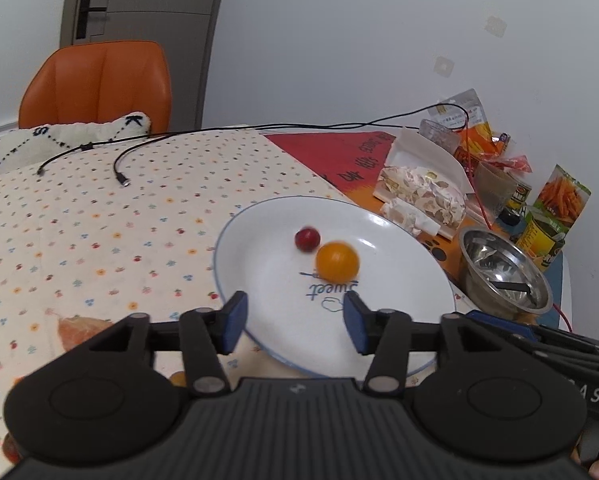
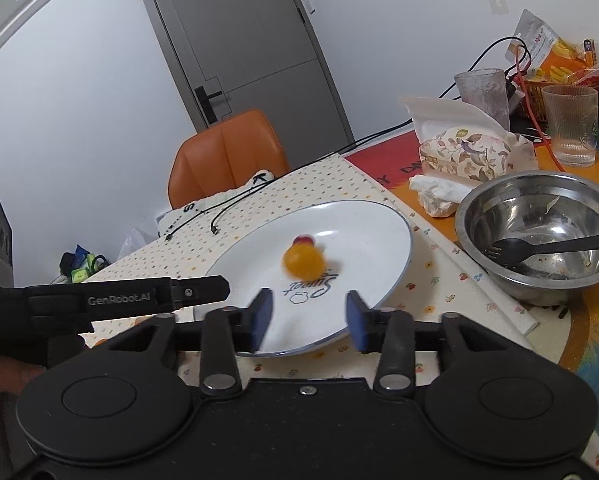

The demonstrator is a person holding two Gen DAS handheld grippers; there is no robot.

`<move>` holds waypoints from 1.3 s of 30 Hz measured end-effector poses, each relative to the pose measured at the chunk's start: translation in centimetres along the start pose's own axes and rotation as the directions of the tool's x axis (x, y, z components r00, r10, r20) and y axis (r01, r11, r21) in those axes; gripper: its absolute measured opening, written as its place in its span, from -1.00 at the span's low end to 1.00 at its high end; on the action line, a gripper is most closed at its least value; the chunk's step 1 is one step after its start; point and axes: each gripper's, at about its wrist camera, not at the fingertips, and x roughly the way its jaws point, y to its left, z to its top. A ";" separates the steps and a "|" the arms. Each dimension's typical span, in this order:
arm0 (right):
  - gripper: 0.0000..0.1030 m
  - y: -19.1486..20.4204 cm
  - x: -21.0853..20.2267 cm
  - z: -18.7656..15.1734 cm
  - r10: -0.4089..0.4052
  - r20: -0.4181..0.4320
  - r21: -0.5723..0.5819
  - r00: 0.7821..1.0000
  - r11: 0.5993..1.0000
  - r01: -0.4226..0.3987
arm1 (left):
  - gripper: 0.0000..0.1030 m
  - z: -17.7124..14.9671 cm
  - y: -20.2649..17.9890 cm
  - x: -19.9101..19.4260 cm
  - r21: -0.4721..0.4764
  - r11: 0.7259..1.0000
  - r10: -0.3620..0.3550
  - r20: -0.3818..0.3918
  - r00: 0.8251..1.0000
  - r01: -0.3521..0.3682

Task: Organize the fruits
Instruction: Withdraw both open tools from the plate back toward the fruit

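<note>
Left wrist view shows the white plate [image 1: 411, 300] with the orange fruit [image 1: 337, 262] and the small red fruit [image 1: 307, 239] touching each other near its centre. Both lie straight ahead of the left gripper [image 1: 295, 322] and the right gripper [image 2: 309, 318]; both hang over the near rim, jaws spread apart and empty. Neither looks clearly nearer.

Worktop [image 1: 79, 240] under dotted cloth: white plate [image 1: 399, 300], steel bowl [image 1: 503, 276], two black cables [image 1: 139, 148], tissue pack [image 1: 423, 192], cans [image 1: 539, 236] at far right.
</note>
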 end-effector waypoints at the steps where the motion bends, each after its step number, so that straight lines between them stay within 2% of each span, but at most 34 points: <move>1: 0.01 0.1 -0.1 0.0 0.002 0.005 0.000 1.000 1.000 -0.002 | 0.18 -0.1 0.3 -0.3 -0.007 1.000 -0.001 0.005 1.000 0.001; 4: 0.21 0.5 -0.4 -0.2 0.018 0.018 0.002 1.000 1.000 -0.018 | 0.40 -0.2 1.1 -1.3 -0.031 0.999 0.008 0.018 1.000 -0.008; 5: 0.28 0.6 -0.5 -0.2 0.025 0.024 0.001 0.999 1.000 -0.025 | 0.43 -0.3 1.4 -1.6 -0.039 0.999 0.011 0.025 1.000 -0.010; 7: 0.57 1.0 -0.7 -0.3 0.038 0.037 0.002 0.999 0.999 -0.038 | 0.45 -0.4 2.0 -2.2 -0.055 0.998 0.011 0.034 0.999 -0.009; 8: 0.60 1.2 -0.8 -0.3 0.044 0.044 0.001 0.998 0.999 -0.044 | 0.45 -0.4 2.4 -2.6 -0.062 0.998 0.010 0.035 0.999 -0.008; 17: 0.63 3.1 -0.7 -0.3 0.079 0.040 -0.022 0.996 0.997 -0.078 | 0.46 -0.9 5.0 -5.5 -0.100 0.994 0.041 0.054 0.998 -0.035; 25: 0.84 4.7 -1.0 -0.6 0.113 0.038 -0.034 0.993 0.993 -0.112 | 0.46 -1.2 6.6 -8.4 -0.111 0.991 0.085 0.103 0.991 -0.074; 35: 0.91 6.5 -1.0 -1.1 0.153 0.030 -0.047 0.988 0.987 -0.152 | 0.47 -2.2 8.8 -11.1 -0.141 0.984 0.124 0.113 0.986 -0.108; 37: 0.98 7.0 -1.0 -1.3 0.167 0.025 -0.049 0.986 0.985 -0.166 | 0.74 -2.4 9.2 -11.6 -0.150 0.981 0.143 0.116 0.983 -0.125; 39: 1.00 7.4 -1.0 -1.4 0.178 0.024 -0.050 0.984 0.983 -0.177 | 0.83 -2.6 9.6 -12.1 -0.158 0.977 0.164 0.133 0.977 -0.142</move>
